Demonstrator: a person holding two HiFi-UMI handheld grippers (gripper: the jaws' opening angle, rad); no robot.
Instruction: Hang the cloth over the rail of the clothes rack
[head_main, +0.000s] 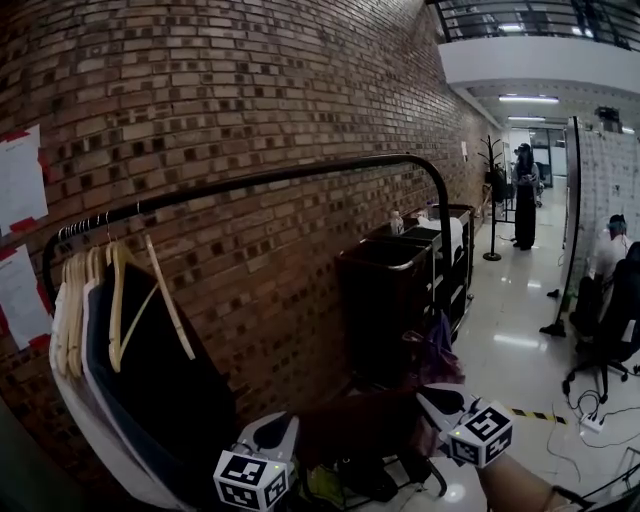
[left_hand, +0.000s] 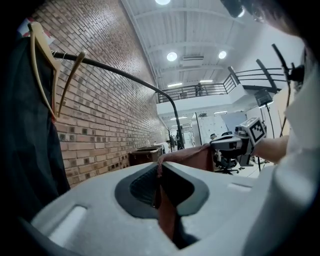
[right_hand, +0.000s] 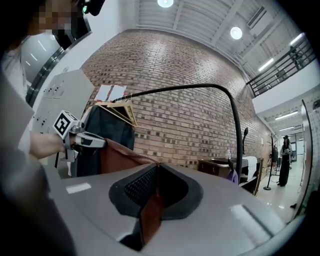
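Stretching from the left gripper to the right gripper, the cloth is held spread, well below the rail and in front of the brick wall. Each gripper's jaws are closed tight on a cloth edge. Clothes on wooden hangers fill the rail's left end, near the left gripper.

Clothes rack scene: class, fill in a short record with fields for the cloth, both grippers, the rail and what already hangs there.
cloth: dark red, stretched between both grippers, not yet over the rail
left gripper: shut on one end of the cloth
right gripper: shut on the other end
rail: black, above the cloth, bare on its right part
already hanging: wooden hangers and dark garments at the rail's left end
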